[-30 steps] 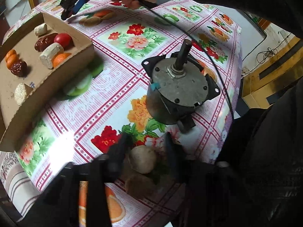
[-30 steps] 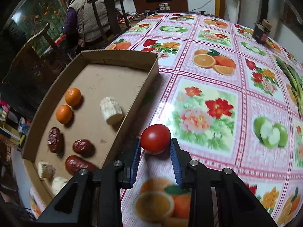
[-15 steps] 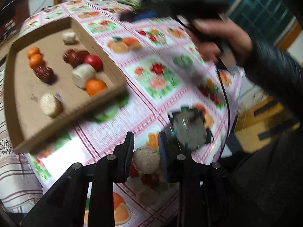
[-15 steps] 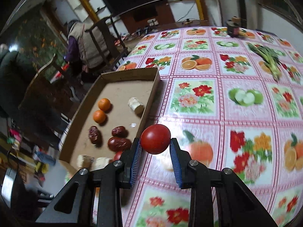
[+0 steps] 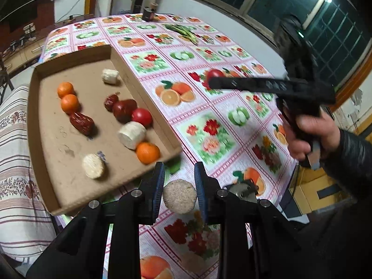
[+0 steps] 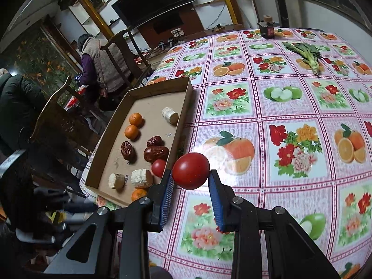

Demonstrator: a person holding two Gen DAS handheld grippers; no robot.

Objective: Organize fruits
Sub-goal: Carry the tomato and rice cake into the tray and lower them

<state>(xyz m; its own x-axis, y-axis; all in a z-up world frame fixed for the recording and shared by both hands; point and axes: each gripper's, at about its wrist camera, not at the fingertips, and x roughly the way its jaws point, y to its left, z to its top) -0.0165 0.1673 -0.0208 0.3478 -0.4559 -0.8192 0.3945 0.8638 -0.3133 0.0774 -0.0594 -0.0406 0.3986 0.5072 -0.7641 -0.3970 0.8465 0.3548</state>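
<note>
In the left wrist view my left gripper (image 5: 179, 186) is shut on a pale round chunk (image 5: 179, 196), held in the air just off the near corner of the cardboard tray (image 5: 139, 88). The tray holds small oranges (image 5: 69, 103), red dates (image 5: 81, 122), a tomato (image 5: 141, 117) and white chunks (image 5: 132, 134). In the right wrist view my right gripper (image 6: 190, 181) is shut on a red tomato (image 6: 191, 171), above the tablecloth beside the tray's (image 6: 180, 121) right wall. A hand (image 5: 311, 134) carries that right gripper (image 5: 212, 82) at the right of the left wrist view.
A leafy vegetable (image 6: 307, 55) and a dark jar (image 6: 267, 26) lie at the table's far end. A metal motor (image 5: 243, 190) sits partly hidden behind my left fingers. Wooden chairs (image 6: 58, 116) and people (image 6: 102, 62) are beyond the table's left edge.
Both grippers rose with their loads. The left carried the pale chunk away from the motor toward the tray's near corner. The right lifted the tomato higher, so more of the table shows.
</note>
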